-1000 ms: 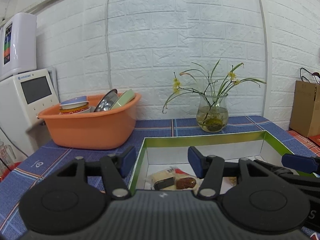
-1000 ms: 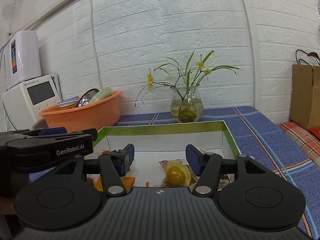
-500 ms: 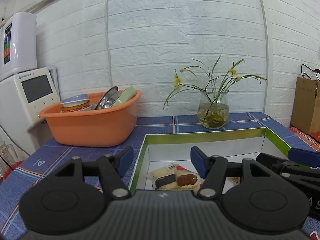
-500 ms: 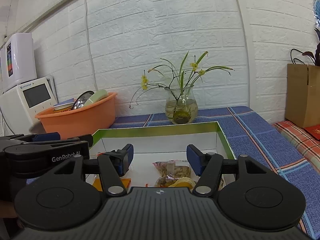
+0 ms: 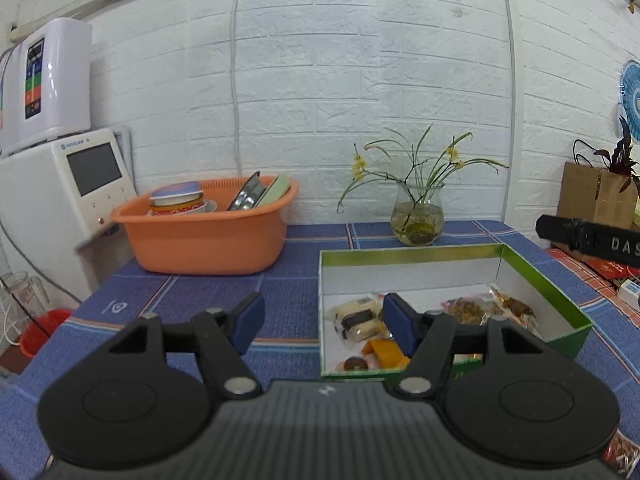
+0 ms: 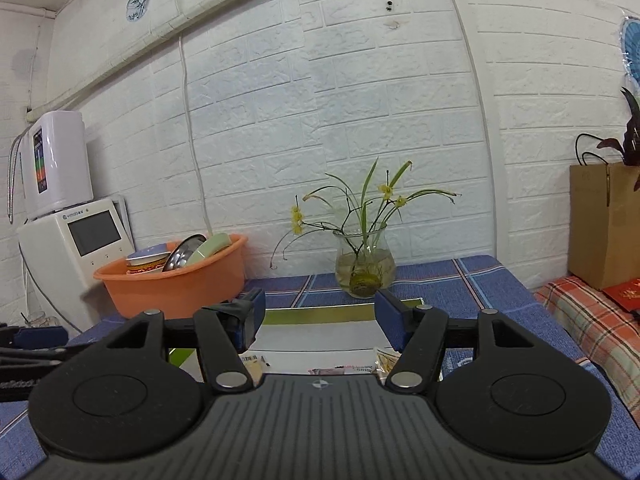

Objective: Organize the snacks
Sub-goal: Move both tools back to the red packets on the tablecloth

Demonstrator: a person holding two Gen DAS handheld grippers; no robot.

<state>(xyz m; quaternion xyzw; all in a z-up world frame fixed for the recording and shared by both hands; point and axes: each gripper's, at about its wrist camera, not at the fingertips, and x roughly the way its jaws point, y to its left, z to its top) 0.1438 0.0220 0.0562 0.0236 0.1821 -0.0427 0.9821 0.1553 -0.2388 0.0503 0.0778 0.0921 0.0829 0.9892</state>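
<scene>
Both grippers drawn back from box. Left gripper empty, jaws opening; right gripper empty, spread. Snacks in box, ahead-right of left gripper, nearer it.

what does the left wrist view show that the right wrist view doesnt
Only the left wrist view: the box floor with the snacks, an orange packet, a pale wrapped bar and a clear bag of brown snacks, plus a red bucket; the left gripper is empty, jaws opening.
Only the right wrist view: the whole paper bag; the right gripper open and empty.
Both: green box, orange basin, glass vase.
</scene>
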